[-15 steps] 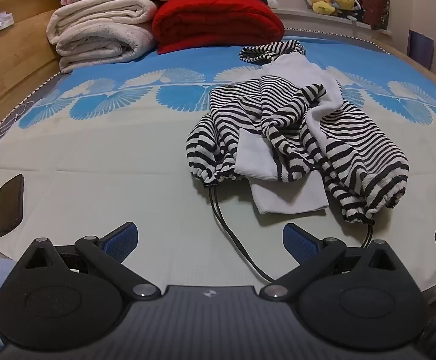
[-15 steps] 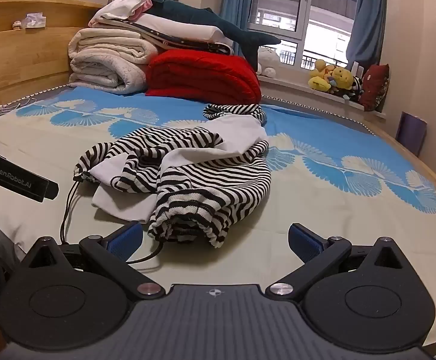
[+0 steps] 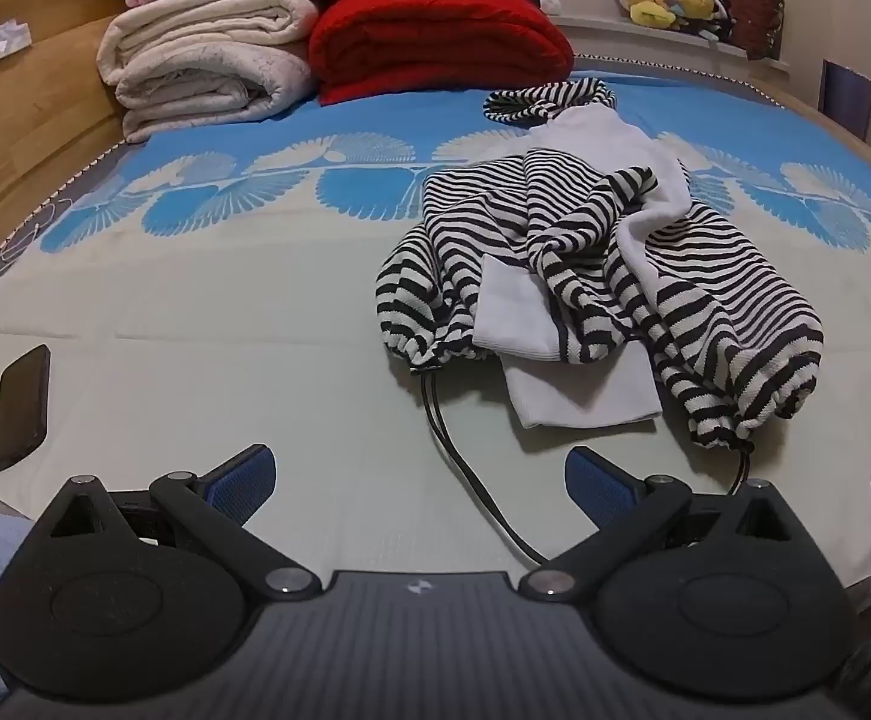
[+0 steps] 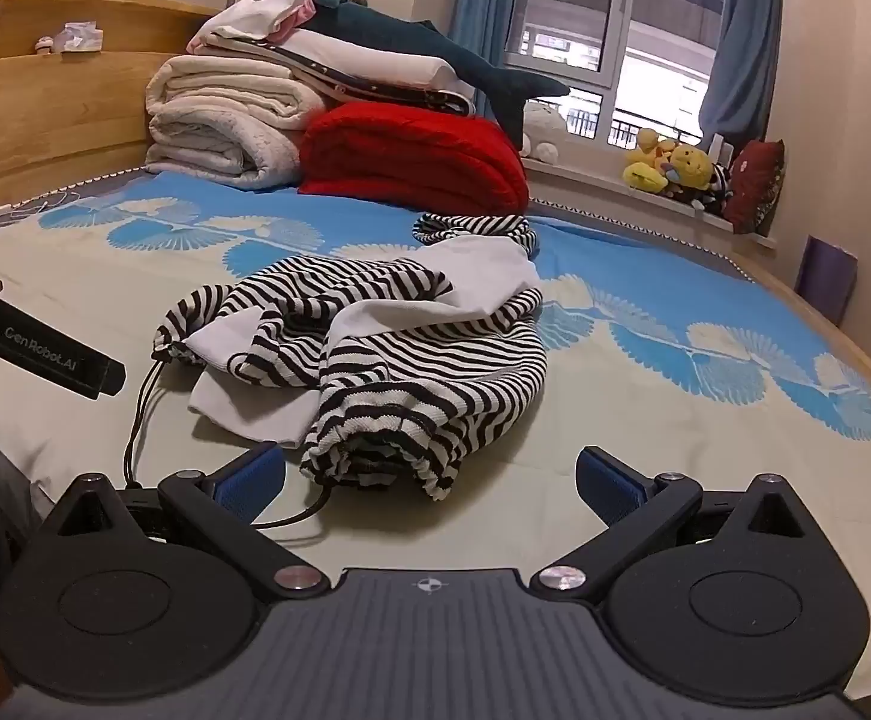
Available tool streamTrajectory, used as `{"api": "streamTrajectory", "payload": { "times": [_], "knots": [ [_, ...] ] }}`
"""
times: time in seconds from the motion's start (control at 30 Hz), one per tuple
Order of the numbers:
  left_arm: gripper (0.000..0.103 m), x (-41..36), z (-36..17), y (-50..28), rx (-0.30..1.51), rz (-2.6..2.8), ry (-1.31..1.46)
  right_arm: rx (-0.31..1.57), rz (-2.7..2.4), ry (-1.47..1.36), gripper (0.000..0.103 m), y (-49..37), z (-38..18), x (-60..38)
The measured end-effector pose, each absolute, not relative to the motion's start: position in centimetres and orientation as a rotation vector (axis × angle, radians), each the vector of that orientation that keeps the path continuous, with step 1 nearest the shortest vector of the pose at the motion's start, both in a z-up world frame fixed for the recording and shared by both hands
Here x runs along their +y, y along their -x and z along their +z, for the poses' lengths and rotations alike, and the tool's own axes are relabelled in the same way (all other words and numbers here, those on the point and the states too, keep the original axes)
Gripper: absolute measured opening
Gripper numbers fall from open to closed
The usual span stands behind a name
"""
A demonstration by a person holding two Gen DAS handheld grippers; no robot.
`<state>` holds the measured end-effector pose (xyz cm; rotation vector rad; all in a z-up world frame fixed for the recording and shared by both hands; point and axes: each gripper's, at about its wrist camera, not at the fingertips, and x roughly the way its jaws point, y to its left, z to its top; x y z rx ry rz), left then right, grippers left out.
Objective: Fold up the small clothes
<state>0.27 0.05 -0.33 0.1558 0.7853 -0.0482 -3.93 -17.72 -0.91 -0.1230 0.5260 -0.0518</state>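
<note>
1. Your left hand-held gripper [image 3: 417, 474] hangs over the near edge of the bed [image 3: 195, 312], jaws spread wide with nothing between them.
2. Your right hand-held gripper [image 4: 429, 474] is equally wide apart and empty, its blue pads either side of the nearest cuff without touching it.
3. The striped garment [image 3: 603, 276], black-and-white knit with a white lining, lies crumpled in the middle of the bed, well short of the red blanket [image 3: 435, 42] and the stacked white bedding [image 3: 207, 60].
4. A black drawstring cord [image 3: 465, 468] trails from the gathered hem towards you; keep it out of your grip, since it is likely to snag or drag the bunch.
5. The fold itself looks not yet begun, so spread first: take one gathered cuff in each gripper, lift slightly and pull apart until the cloth lies flat.
6. Pinch the edge only, not several layers, or the twist will probably stay in.
7. Mind the dark phone [image 3: 18, 408] lying at the left edge of the bed.
</note>
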Motion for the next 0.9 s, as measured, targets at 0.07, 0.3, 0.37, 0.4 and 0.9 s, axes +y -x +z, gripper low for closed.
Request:
{"api": "streamTrajectory", "payload": {
  "times": [0.07,0.3,0.37,0.4,0.9],
  "knots": [
    [0.103,0.10,-0.35,-0.30,0.786,-0.048,-0.153,0.521,-0.048,0.133,0.102,4.22,-0.66,-17.63],
    [0.103,0.10,-0.30,-0.33,0.788,-0.046,-0.153,0.519,-0.049,0.138,0.102,4.16,-0.71,-17.68],
    [0.103,0.07,-0.31,-0.32,0.787,-0.045,-0.156,0.520,-0.051,0.137,0.102,4.19,-0.71,-17.64],
    [0.103,0.08,-0.33,-0.33,0.788,-0.045,-0.156,0.520,-0.051,0.136,0.102,4.18,-0.72,-17.64],
    [0.103,-0.03,-0.31,-0.32,0.786,-0.047,-0.162,0.521,-0.048,0.143,0.102,4.14,-0.75,-17.58]
  ]
}}
